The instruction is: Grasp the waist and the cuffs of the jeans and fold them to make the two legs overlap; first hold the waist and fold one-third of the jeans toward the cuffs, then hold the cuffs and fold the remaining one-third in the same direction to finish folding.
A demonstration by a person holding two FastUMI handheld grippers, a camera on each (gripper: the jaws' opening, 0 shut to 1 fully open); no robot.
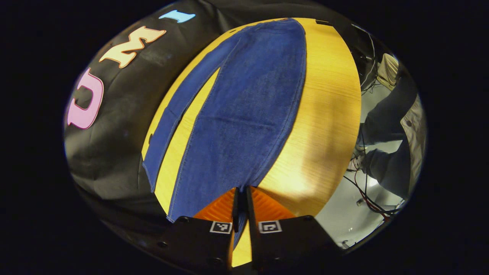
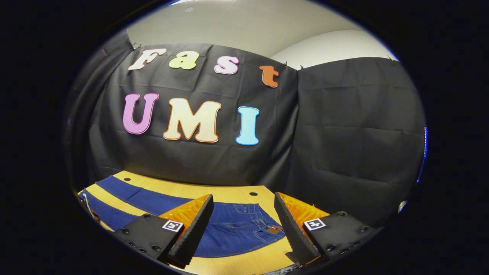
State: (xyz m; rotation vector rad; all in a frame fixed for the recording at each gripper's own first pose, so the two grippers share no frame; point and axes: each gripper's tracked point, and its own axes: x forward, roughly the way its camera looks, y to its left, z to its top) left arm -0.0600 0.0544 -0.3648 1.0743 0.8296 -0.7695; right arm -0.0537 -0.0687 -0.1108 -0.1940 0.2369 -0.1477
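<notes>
Jeans [image 1: 244, 114] lie flat, legs apart; left tool [image 1: 242, 208] clamps a cuff, right tool [image 2: 241, 225] gapes.

the right gripper [image 2: 241, 223] hangs with fingers spread wide above blue jeans [image 2: 233, 229] laid flat on a wooden table [image 2: 191, 189], waist end nearest, legs stretching left before the black cloth wall [image 2: 344, 126].

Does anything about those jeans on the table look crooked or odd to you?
Nothing looks damaged or spilled. The jeans lie flat on the wooden table with the legs splayed apart, bare wood showing between them. The left gripper is shut on a cuff; the right gripper hangs open above the waist.
</notes>
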